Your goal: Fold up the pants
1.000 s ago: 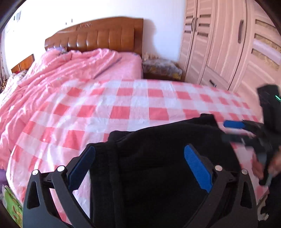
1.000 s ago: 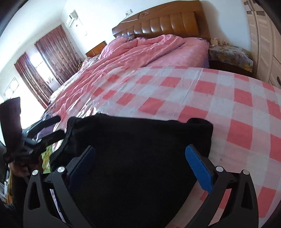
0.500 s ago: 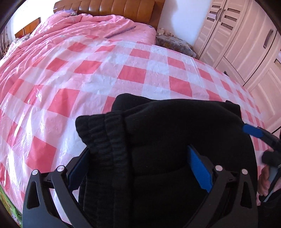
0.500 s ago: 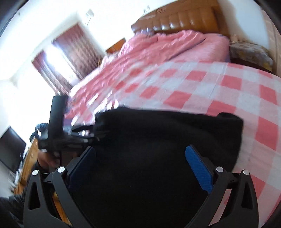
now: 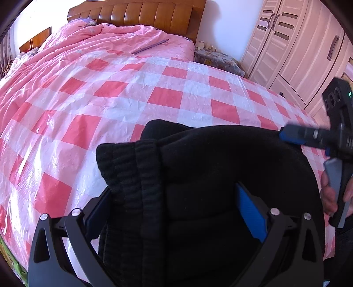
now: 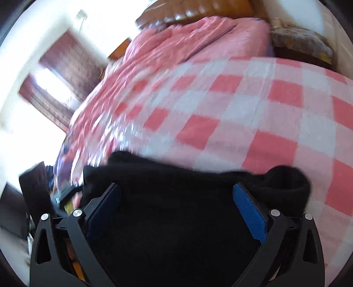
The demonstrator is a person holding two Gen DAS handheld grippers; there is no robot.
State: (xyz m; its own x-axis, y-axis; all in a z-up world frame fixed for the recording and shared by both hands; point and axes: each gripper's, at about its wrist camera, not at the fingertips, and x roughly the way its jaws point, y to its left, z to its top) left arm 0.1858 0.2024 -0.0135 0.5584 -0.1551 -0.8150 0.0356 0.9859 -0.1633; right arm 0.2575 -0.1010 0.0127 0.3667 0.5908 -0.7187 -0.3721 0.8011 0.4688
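Note:
Black pants [image 5: 209,176] lie folded in a thick bundle at the near edge of the bed, on a red-and-white checked cover [image 5: 167,97]. The ribbed waistband [image 5: 132,167] is stacked on the bundle's left side. My left gripper [image 5: 174,194] is open, its fingers wide apart on either side of the bundle. My right gripper [image 6: 176,192] is open too, with the pants [image 6: 176,209] filling the space between its blue pads. In the left wrist view the right gripper [image 5: 293,136] touches the bundle's far right corner, held by a hand [image 5: 331,194].
A rumpled pink quilt [image 5: 94,44] covers the far end of the bed below a brown headboard [image 5: 136,15]. A cluttered nightstand [image 5: 216,59] and a pale wardrobe [image 5: 297,44] stand on the right. A curtained window [image 6: 53,84] lies to the left.
The left gripper has closed in on the bundle, so the ribbed waistband now bulges up by its left finger. The right gripper has swung and dipped; its view is blurred.

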